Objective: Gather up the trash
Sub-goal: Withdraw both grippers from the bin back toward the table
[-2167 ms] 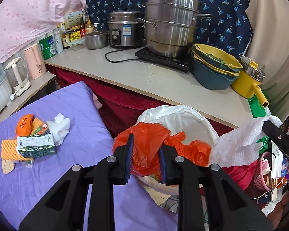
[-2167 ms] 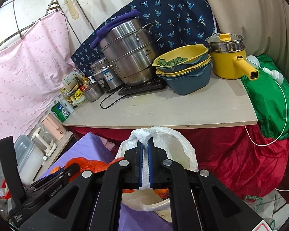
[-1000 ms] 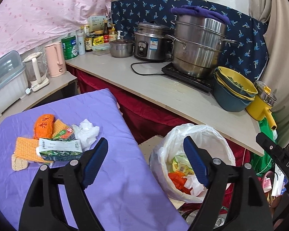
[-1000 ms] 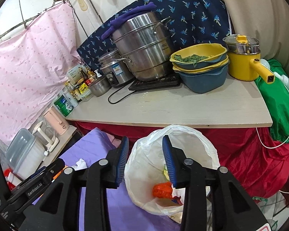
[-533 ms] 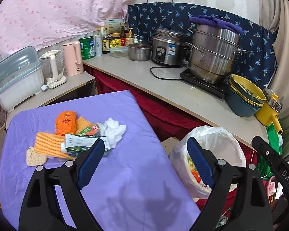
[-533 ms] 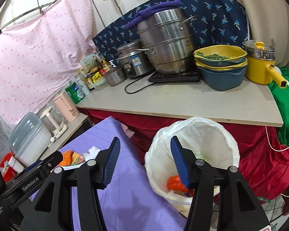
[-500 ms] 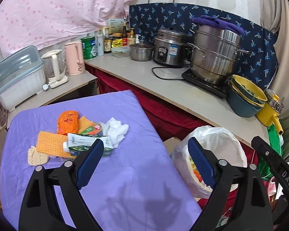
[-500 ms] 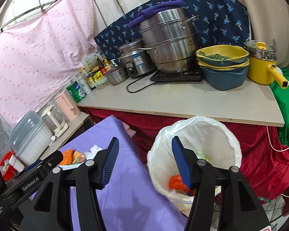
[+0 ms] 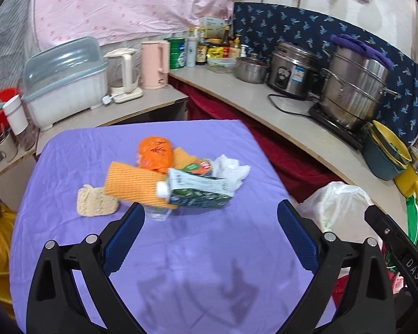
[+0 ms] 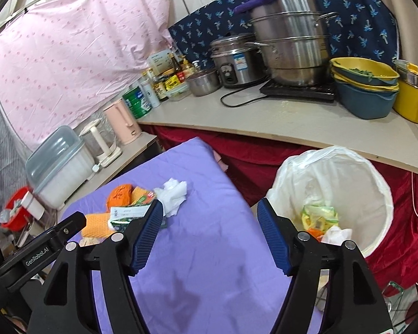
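"GenRobot.AI" on left gripper (image 10: 53, 247); jaws opening, empty

"GenRobot.AI" on left gripper (image 10: 46, 250) body; "DAS" on right gripper (image 9: 398, 253) body.

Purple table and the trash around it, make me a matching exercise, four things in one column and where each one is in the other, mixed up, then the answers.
Things:
1. crumpled tissue
2. trash bag
3. steamer pot
4. pink kettle

Places:
A. on the hotplate on the counter
B. on the purple table, by the carton
C. on the low side shelf, beside the clear kettle
D. beside the table, below the counter edge

Pairs: 1-B, 2-D, 3-A, 4-C
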Available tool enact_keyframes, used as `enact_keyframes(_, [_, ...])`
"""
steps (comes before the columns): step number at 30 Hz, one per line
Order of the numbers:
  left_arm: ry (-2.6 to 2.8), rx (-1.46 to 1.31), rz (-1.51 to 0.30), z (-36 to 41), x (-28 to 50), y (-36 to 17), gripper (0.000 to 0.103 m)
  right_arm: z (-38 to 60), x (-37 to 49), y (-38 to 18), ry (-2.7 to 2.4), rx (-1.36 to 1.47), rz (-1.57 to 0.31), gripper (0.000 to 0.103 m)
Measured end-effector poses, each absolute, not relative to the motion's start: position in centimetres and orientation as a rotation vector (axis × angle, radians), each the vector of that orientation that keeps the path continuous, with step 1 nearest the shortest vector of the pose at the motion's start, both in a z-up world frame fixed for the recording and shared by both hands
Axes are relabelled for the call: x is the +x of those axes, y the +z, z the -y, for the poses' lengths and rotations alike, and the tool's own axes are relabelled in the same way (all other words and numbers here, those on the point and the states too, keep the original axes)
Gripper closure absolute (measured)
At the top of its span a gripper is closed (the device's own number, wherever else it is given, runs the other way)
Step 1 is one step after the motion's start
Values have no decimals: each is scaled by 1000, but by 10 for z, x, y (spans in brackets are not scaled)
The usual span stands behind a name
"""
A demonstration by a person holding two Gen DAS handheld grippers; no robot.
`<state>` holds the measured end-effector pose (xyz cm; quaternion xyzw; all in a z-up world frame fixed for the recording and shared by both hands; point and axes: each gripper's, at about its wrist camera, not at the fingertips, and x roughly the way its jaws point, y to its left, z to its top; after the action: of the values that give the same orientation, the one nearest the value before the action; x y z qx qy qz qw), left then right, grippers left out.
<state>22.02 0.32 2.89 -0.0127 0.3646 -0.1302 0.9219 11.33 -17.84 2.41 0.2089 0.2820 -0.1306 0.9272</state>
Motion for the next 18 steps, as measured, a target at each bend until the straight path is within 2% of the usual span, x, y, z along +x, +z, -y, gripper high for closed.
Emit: enact_keyframes(18, [-91,-143,-863,-119,256,-24,11,97,170,-22,-156,348,-712,36])
